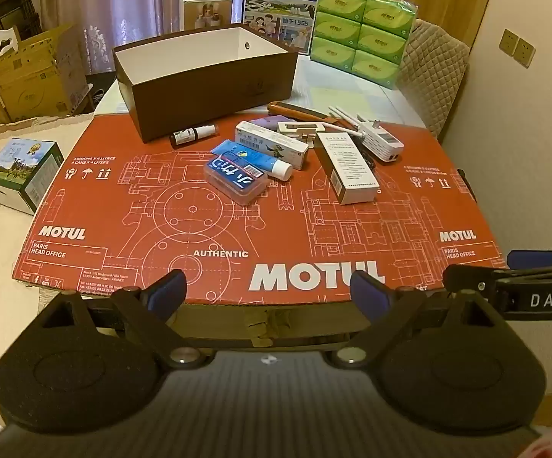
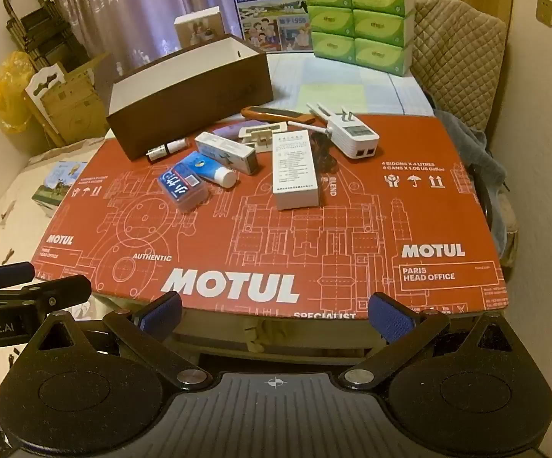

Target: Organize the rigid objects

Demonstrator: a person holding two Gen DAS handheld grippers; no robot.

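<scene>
Covering most of the worktop: flat red printed cardboard sheet (image 1: 237, 229), carrying every loose item. Standing at its far left corner: open brown rectangular cardboard box with white lining (image 1: 207, 76), apparently empty, likely the bin for the sorting.

Lying right of centre, pointing toward the near edge: tall white printed carton (image 2: 295, 170), clear on its near end and left side. Sitting toward the far right edge: white plastic plug-in adapter with antennas (image 2: 354, 135), touching a dark cable. Lying at the far edge behind the pile: orange-and-black handled tool (image 2: 272, 114). Resting mid-sheet: long white-and-blue medicine carton (image 1: 272, 145), with a blue squeeze tube with a white cap (image 1: 260, 160) against it and a clear plastic case with a blue label (image 1: 235, 179) nearest the front. Lying just beside the brown box wall: small dark glass bottle (image 1: 193, 134).

Hovering back at the near edge, angled downward: left claw (image 1: 268, 286), spread fully, gripping nothing; right claw (image 2: 276, 311), likewise spread and empty.

Probably best to begin with the isolated pieces: right claw across the narrow width of the tall carton, left claw onto the clear case. Squaring the pads on flat faces before squeezing, lifting straight up, then lowering inside the box rather than dropping. Leaving the round bottle until last, since it may roll.
</scene>
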